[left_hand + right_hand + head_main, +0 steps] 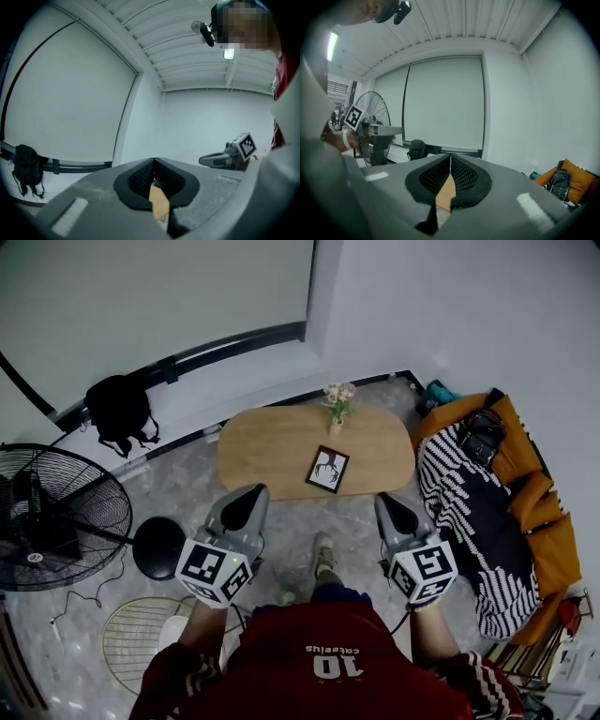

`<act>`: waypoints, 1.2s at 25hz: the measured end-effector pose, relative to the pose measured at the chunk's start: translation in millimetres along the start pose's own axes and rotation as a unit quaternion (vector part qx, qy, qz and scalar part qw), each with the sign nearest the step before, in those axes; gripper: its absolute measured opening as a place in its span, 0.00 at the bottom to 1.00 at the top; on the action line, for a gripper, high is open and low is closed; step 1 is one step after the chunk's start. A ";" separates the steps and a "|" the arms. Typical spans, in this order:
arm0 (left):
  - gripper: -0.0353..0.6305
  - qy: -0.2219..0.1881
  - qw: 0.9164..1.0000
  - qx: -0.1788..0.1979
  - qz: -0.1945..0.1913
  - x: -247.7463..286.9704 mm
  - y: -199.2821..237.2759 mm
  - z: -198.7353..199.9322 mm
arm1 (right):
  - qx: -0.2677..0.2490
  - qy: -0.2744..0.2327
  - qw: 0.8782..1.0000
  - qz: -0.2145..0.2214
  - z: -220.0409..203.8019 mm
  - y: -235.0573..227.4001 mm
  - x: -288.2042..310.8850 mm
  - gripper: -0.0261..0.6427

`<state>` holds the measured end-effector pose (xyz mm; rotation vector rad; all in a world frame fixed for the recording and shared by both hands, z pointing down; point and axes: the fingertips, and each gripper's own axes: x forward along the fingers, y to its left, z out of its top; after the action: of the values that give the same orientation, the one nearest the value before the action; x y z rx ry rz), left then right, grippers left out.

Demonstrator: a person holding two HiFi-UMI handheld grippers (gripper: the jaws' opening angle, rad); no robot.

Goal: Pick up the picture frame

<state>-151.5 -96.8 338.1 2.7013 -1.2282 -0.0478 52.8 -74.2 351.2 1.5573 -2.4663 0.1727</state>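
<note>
**Fig. – Both grippers held level over the floor, short of the table (near to far).**

Nearest, at the bottom edge of the head view, a red shirt and striped sleeves are cut off by the frame edge. The hands are largely hidden under the marker cubes. The left gripper and right gripper are held side by side, well apart, both pointed fwd. toward the table.

The jaws of each are seen closed, tips together, w/ nothing gripped. In both gripper views only a wedge of the wooden top is shown below the closed tips. The rest of the table is masked by the jaw bodies, so the frame cannot be made out there.

The picture frame is seen lying flat on the table's near half, approx. between the two grippers' lines and apart from both. Its image is too small to read. A small vase of flowers is placed beyond it.

A fan at left is partly cut off. A sofa w/ orange cushions is seen at right, and a black backpack at the far wall.
</note>
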 end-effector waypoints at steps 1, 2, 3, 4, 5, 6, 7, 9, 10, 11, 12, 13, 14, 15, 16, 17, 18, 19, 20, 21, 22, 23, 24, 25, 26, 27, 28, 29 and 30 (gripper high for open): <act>0.06 0.002 1.000 0.002 0.002 3.3 2.3 -0.6 | 0.001 -0.001 1.000 0.003 -0.7 -3.3 5.6 0.05; 0.06 0.005 1.000 0.005 0.005 7.0 5.2 -0.8 | 0.002 -0.003 1.000 0.005 0.0 -6.5 11.8 0.05; 0.06 0.008 1.000 0.008 0.008 10.9 8.6 -0.8 | 0.003 -0.009 1.000 0.007 2.2 -10.2 18.1 0.05; 0.06 0.010 1.000 0.011 0.012 15.2 12.1 -0.6 | 0.005 -0.019 1.000 0.008 6.3 -14.5 24.2 0.05; 0.06 0.012 1.000 0.013 0.015 19.7 15.5 -0.2 | 0.008 -0.031 0.999 0.006 11.8 -19.5 30.1 0.05; 0.06 0.012 1.000 0.014 0.017 24.4 18.6 0.8 | 0.011 -0.044 0.999 0.005 17.9 -24.7 36.0 0.05; 0.06 0.011 1.000 0.013 0.018 29.1 21.7 2.2 | 0.013 -0.054 0.998 0.006 23.7 -29.7 42.7 0.05; 0.06 0.011 1.000 0.015 0.022 40.2 28.7 5.0 | 0.014 -0.066 0.998 0.010 32.6 -39.1 58.0 0.05; 0.06 0.014 0.999 0.019 0.024 47.1 32.5 5.8 | 0.015 -0.070 0.997 0.013 35.9 -43.8 66.0 0.05; 0.06 0.017 0.999 0.024 0.024 54.8 36.3 6.4 | 0.016 -0.072 0.997 0.016 38.9 -48.8 74.1 0.05; 0.06 0.021 0.999 0.028 0.024 62.9 39.9 7.4 | 0.016 -0.074 0.997 0.019 42.0 -53.9 82.1 0.06; 0.06 0.023 0.999 0.030 0.024 71.0 43.3 8.8 | 0.016 -0.077 0.997 0.022 45.3 -59.3 90.0 0.06; 0.06 0.025 0.999 0.031 0.024 78.8 46.5 10.1 | 0.014 -0.080 0.996 0.024 48.4 -64.8 98.0 0.06; 0.06 0.027 0.999 0.033 0.024 86.1 49.6 11.1 | 0.013 -0.082 0.996 0.025 51.0 -70.3 106.1 0.06; 0.06 0.029 0.999 0.036 0.023 93.2 52.7 11.7 | 0.013 -0.084 0.996 0.026 52.7 -75.7 114.1 0.06; 0.06 0.031 0.999 0.038 0.023 100.4 55.8 12.3 | 0.013 -0.086 0.996 0.026 53.8 -81.1 121.9 0.06; 0.06 0.032 0.998 0.038 0.022 107.8 59.3 12.9 | 0.014 -0.088 0.996 0.025 54.4 -86.5 129.5 0.07; 0.06 0.033 0.999 0.037 0.021 115.6 63.0 13.5 | 0.014 -0.088 0.996 0.025 54.9 -91.9 137.1 0.08; 0.06 0.033 0.999 0.036 0.020 123.4 66.9 14.2 | 0.013 -0.088 0.996 0.024 55.4 -97.0 144.3 0.09; 0.06 0.034 0.999 0.035 0.018 130.9 70.4 15.0 | 0.012 -0.088 0.996 0.023 55.9 -101.7 150.8 0.10; 0.06 0.034 0.999 0.034 0.017 137.9 73.4 15.7 | 0.012 -0.088 0.996 0.024 56.5 -106.0 156.5 0.12; 0.06 0.034 0.999 0.035 0.016 144.6 75.8 16.1 | 0.011 -0.088 0.996 0.025 57.0 -109.9 161.1 0.12; 0.06 0.034 0.999 0.036 0.014 151.2 77.7 16.3 | 0.011 -0.089 0.996 0.026 57.4 -114.0 164.9 0.13; 0.06 0.035 0.999 0.036 0.013 157.6 79.5 16.1 | 0.010 -0.089 0.996 0.025 57.5 -118.1 168.3 0.15; 0.06 0.035 0.999 0.034 0.013 163.9 81.3 15.5 | 0.010 -0.088 0.996 0.024 56.9 -122.1 171.7 0.16; 0.06 0.036 0.999 0.031 0.011 169.7 83.1 14.3 | 0.011 -0.086 0.996 0.024 55.7 -125.6 175.1 0.18; 0.06 0.037 0.999 0.029 0.009 175.1 84.9 12.5 | 0.013 -0.084 0.996 0.023 53.8 -128.6 178.7 0.19; 0.06 0.038 0.999 0.027 0.007 180.3 86.9 10.3 | 0.014 -0.081 0.996 0.023 51.2 -131.1 182.6 0.21; 0.06 0.040 0.999 0.026 0.005 185.2 88.9 8.0 | 0.015 -0.078 0.997 0.023 48.0 -133.3 186.5 0.22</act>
<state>-96.4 -294.2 353.3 2.7126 -1.2367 0.0929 89.8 -305.5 348.3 1.5826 -2.6324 0.0988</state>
